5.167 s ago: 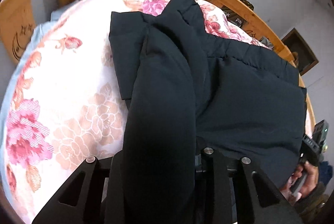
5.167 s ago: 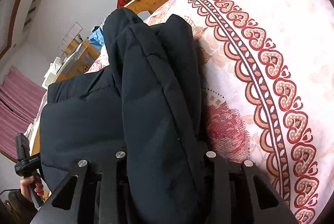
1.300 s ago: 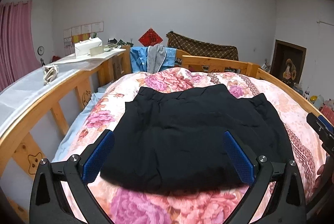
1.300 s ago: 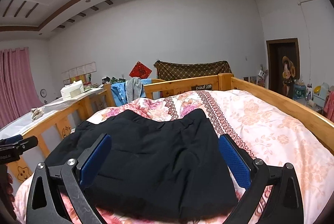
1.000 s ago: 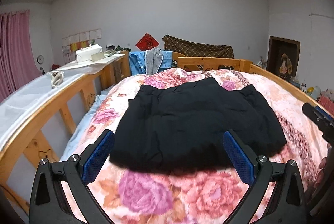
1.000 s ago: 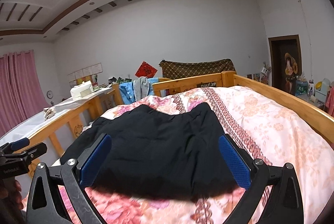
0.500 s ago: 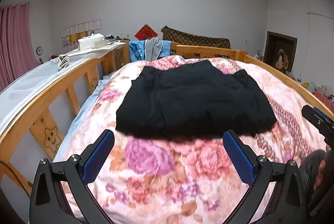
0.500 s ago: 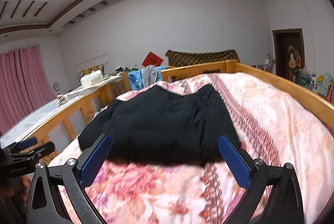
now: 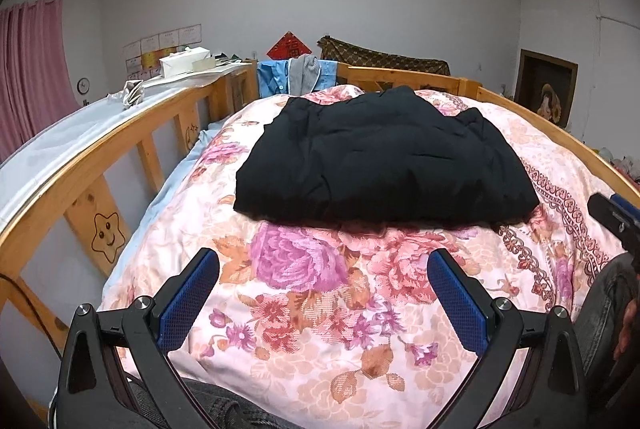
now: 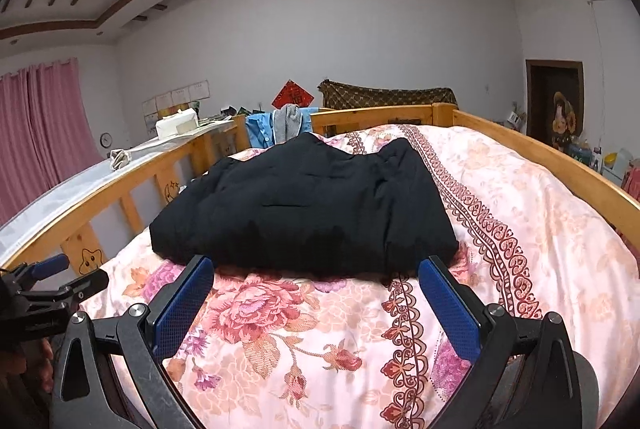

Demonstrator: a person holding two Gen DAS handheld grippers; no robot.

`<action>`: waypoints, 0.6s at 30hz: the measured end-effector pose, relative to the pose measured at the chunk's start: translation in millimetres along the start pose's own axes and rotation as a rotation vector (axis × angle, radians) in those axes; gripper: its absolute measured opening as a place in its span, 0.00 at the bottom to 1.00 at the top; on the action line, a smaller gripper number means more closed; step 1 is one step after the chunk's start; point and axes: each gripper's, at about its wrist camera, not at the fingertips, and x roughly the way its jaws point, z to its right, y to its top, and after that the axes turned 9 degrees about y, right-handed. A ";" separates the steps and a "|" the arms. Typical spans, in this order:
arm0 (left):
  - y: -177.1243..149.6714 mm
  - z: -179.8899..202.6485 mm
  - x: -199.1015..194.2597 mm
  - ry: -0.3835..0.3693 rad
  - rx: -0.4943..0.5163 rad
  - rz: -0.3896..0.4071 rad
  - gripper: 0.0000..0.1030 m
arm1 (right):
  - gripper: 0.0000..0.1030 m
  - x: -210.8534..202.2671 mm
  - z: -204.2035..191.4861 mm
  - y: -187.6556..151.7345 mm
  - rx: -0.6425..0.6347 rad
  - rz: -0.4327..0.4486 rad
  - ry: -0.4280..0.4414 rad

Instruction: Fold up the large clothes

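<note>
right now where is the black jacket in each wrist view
Left wrist: the black jacket lies folded on the floral quilt, centre of the picture, beyond the open left gripper.
Right wrist: the jacket sits centre-left, just past the open right gripper.
Shared landmark: the blue shirt hung on the far bed rail, behind the jacket.

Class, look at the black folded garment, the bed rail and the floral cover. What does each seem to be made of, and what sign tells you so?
Black folded garment: probably padded synthetic fabric, matte; it lies thick with soft, puffy edges and stitched lines.
Bed rail: wood with a clear glossy finish; grain and knots show.
Floral cover: woven fabric, printed, with a slight sheen; the fibre cannot be told.
</note>
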 end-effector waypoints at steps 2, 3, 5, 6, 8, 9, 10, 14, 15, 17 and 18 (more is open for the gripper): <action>0.7 1.1 0.5 0.001 0.000 0.000 0.99 | 1.00 3.8 -2.3 -2.1 -0.011 -0.015 0.006; 0.3 1.5 0.7 0.004 0.003 -0.002 0.99 | 1.00 6.1 -3.2 -3.3 -0.014 -0.024 0.010; 0.3 1.4 0.7 0.013 0.007 -0.005 0.99 | 1.00 10.2 -3.5 -5.1 -0.019 -0.043 0.018; 0.0 1.3 1.2 0.015 0.008 -0.009 0.99 | 1.00 12.9 -4.1 -6.2 -0.022 -0.055 0.019; -0.9 0.5 2.2 0.019 0.008 -0.015 0.99 | 1.00 17.2 -3.1 -8.1 -0.024 -0.077 0.011; -1.3 0.3 2.8 0.021 0.009 -0.018 0.99 | 1.00 18.9 -1.5 -8.9 -0.023 -0.086 0.007; -1.5 -0.2 3.5 0.022 0.009 -0.022 0.99 | 1.00 21.1 -0.5 -9.8 -0.019 -0.096 0.002; -2.8 1.3 6.4 0.024 0.021 -0.036 0.99 | 1.00 23.6 3.2 -11.0 -0.006 -0.107 -0.006; -3.4 3.2 6.9 0.023 0.025 -0.039 0.99 | 1.00 23.6 3.4 -11.1 -0.006 -0.108 -0.008; -4.3 4.7 8.0 0.022 0.033 -0.044 0.99 | 1.00 24.3 3.2 -11.3 -0.007 -0.110 -0.010; -5.0 5.6 8.5 0.021 0.036 -0.046 0.99 | 1.00 24.7 2.9 -11.5 -0.008 -0.112 -0.011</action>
